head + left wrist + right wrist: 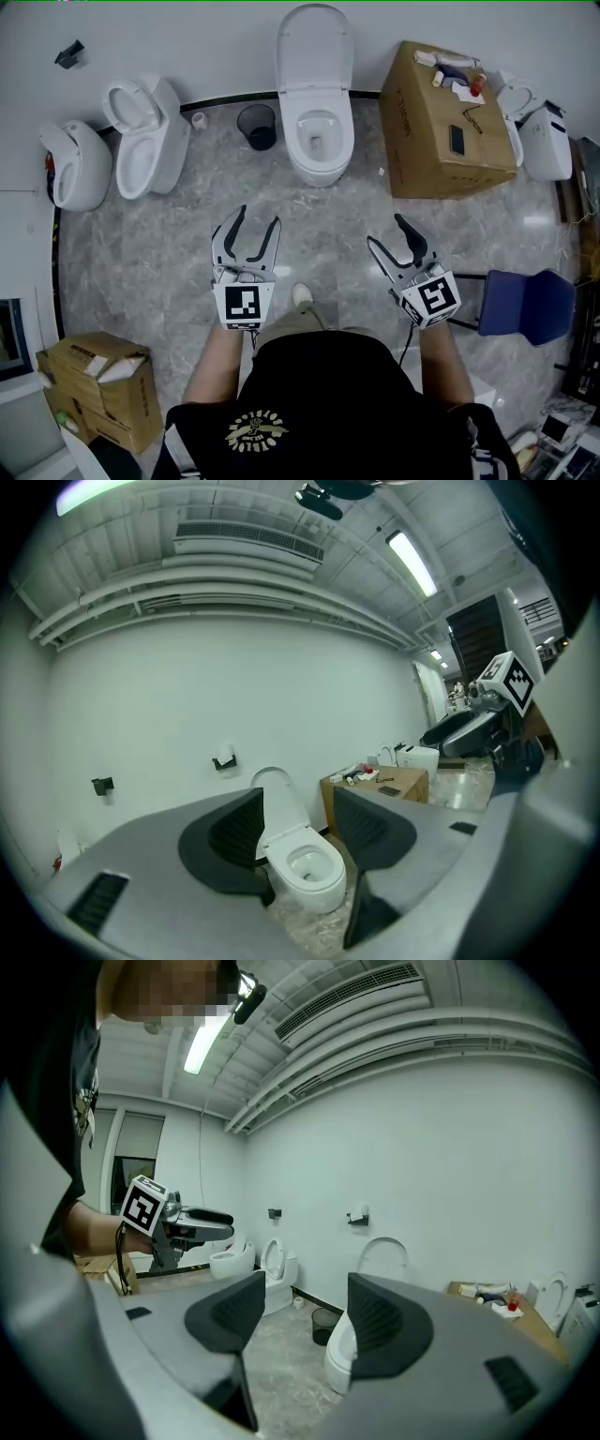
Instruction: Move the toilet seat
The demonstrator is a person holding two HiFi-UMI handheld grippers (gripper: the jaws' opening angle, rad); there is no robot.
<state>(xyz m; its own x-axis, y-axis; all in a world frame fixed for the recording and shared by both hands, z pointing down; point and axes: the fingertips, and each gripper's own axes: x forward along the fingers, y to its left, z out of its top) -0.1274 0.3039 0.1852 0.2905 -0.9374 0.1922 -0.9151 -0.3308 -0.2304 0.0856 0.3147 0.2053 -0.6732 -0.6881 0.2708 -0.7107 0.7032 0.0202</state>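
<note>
A white toilet (317,141) stands against the far wall, its lid (314,45) raised and the seat ring flat on the bowl. My left gripper (258,217) is open and empty, held over the floor well short of the toilet. My right gripper (386,232) hangs beside it, also open and empty. In the left gripper view the toilet (307,872) shows between the spread jaws of the left gripper (295,834), still at a distance. In the right gripper view the toilet (337,1358) is partly hidden behind one jaw of the right gripper (305,1321), with its lid (382,1252) above.
A black bin (258,127) sits left of the toilet, a cardboard box (431,141) with small items on top to its right. Two more toilets (145,136) stand at the left wall, another (544,136) at the far right. A blue chair (525,305) and cardboard boxes (94,389) flank me.
</note>
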